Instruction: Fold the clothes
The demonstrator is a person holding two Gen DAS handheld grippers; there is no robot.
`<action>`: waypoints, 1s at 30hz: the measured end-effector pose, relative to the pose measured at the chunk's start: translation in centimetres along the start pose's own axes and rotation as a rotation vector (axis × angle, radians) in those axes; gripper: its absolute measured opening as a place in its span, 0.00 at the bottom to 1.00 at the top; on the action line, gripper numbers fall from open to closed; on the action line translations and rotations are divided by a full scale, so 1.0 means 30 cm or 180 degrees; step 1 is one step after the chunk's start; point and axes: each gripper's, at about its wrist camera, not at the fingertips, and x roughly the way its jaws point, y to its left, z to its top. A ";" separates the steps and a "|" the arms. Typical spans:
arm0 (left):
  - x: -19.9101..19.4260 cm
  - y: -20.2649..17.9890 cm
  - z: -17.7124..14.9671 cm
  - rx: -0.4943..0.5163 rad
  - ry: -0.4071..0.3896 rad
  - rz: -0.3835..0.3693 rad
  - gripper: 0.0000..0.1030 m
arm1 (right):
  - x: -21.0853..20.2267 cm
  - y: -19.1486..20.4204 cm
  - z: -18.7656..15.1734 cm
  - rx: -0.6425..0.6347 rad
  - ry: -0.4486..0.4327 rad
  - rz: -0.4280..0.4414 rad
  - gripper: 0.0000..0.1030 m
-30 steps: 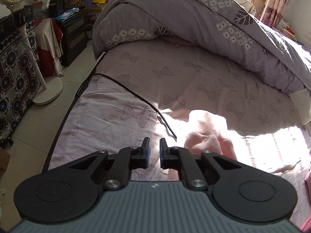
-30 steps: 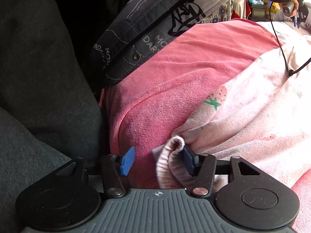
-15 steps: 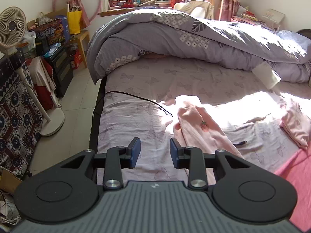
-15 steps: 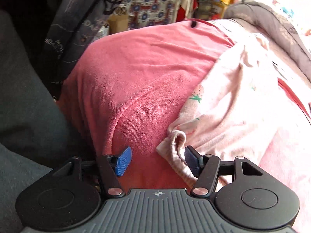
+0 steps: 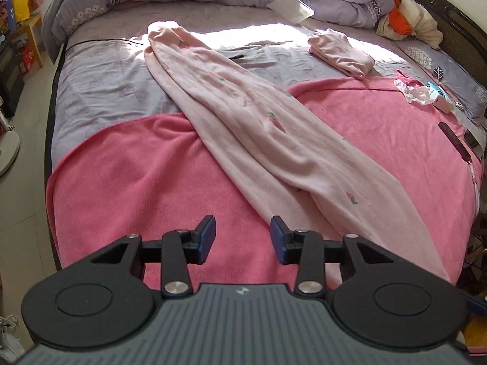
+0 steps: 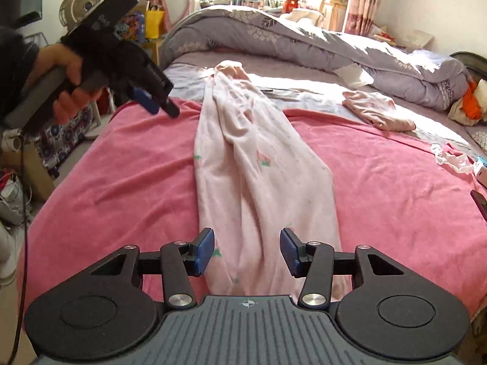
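Observation:
Pale pink trousers [image 5: 258,127] with small strawberry prints lie stretched lengthwise on the bed, partly over a bright pink blanket [image 5: 121,188]. My left gripper [image 5: 243,232] hovers over the blanket just left of the trousers' near end. Its jaws are opening with nothing between them. In the right wrist view a hand holds the left gripper [image 6: 152,100] above the blanket's left side. My right gripper [image 6: 245,245] hangs over the near end of the trousers [image 6: 252,182]. Its jaws are closing, and the cloth lies below the gap with the pads clear of it.
A folded pink garment [image 5: 341,53] lies at the right on the lilac sheet. A grey flowered quilt [image 6: 304,39] is bunched along the far side. Small white and blue items [image 5: 426,92] and a dark remote [image 5: 455,144] lie at the blanket's right edge. Floor and furniture are on the left.
The left gripper swung from the bed's far end to the near blanket edge and its jaws opened. The right view turned up from the bed's edge to look along the trousers, its jaws narrower.

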 end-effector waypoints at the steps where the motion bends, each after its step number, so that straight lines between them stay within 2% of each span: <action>1: -0.004 0.004 -0.030 -0.0039 0.0013 -0.0036 0.45 | 0.051 0.022 0.020 0.0016 0.0008 -0.0123 0.46; 3: -0.026 0.017 -0.082 -0.0128 0.0025 -0.0094 0.45 | 0.149 0.041 0.044 0.0046 0.0104 -0.0307 0.46; 5: -0.061 0.041 -0.129 -0.0194 -0.0002 -0.0166 0.48 | 0.275 0.057 0.041 0.0091 0.0333 -0.0536 0.45; 6: -0.071 0.052 -0.147 -0.0175 -0.0005 -0.0168 0.50 | 0.325 0.052 0.037 0.0118 0.0451 -0.0604 0.38; 8: -0.075 0.067 -0.161 -0.0123 0.0016 -0.0119 0.50 | 0.385 0.044 0.037 0.0177 0.0575 -0.0684 0.35; 10: -0.067 0.077 -0.154 -0.0113 0.0008 -0.0172 0.50 | 0.366 0.057 0.058 0.0189 0.0470 -0.0742 0.10; 11: -0.061 0.079 -0.148 -0.0127 -0.0011 -0.0226 0.50 | 0.322 0.078 0.063 0.0117 0.0291 -0.0798 0.10; 12: -0.042 0.074 -0.135 -0.0171 -0.0003 -0.0337 0.50 | 0.271 0.100 0.064 0.0032 0.0086 -0.0853 0.09; 14: 0.002 0.060 -0.106 -0.0273 0.0027 -0.0589 0.50 | 0.209 0.138 0.052 -0.0172 -0.0121 -0.0893 0.09; 16: 0.061 0.028 -0.067 -0.0390 0.0141 -0.0882 0.50 | 0.178 0.149 0.036 -0.0176 -0.0146 -0.0826 0.09; 19: 0.155 -0.004 -0.030 -0.0798 0.0365 -0.1523 0.53 | 0.162 0.146 0.029 -0.0135 -0.0114 -0.0720 0.09; 20: 0.186 -0.014 -0.022 -0.0945 0.0465 -0.1729 0.55 | 0.158 0.141 0.028 -0.0100 -0.0099 -0.0683 0.09; 21: 0.215 -0.026 -0.015 -0.1033 0.0529 -0.1752 0.62 | 0.157 0.135 0.031 -0.0050 -0.0062 -0.0622 0.09; 22: 0.242 -0.039 -0.009 -0.1107 0.0584 -0.1728 0.67 | 0.160 0.131 0.034 -0.0027 -0.0035 -0.0575 0.09; 23: 0.267 -0.049 -0.003 -0.1134 0.0614 -0.1582 0.67 | 0.164 0.127 0.036 -0.0013 -0.0015 -0.0534 0.09; 25: 0.313 -0.055 0.006 -0.1164 0.0647 -0.1141 0.64 | 0.180 0.126 0.037 -0.0013 0.0056 -0.0444 0.09; 28: 0.319 -0.045 0.012 -0.1408 0.0452 -0.0999 0.60 | 0.205 0.128 0.020 -0.0032 0.0191 -0.0300 0.09; 29: 0.298 -0.047 0.019 -0.1385 0.0301 -0.0857 0.58 | 0.201 0.127 0.017 -0.0001 0.0201 -0.0246 0.09; 30: 0.272 -0.049 0.028 -0.1334 0.0129 -0.0685 0.53 | 0.195 0.125 0.018 0.0043 0.0197 -0.0199 0.09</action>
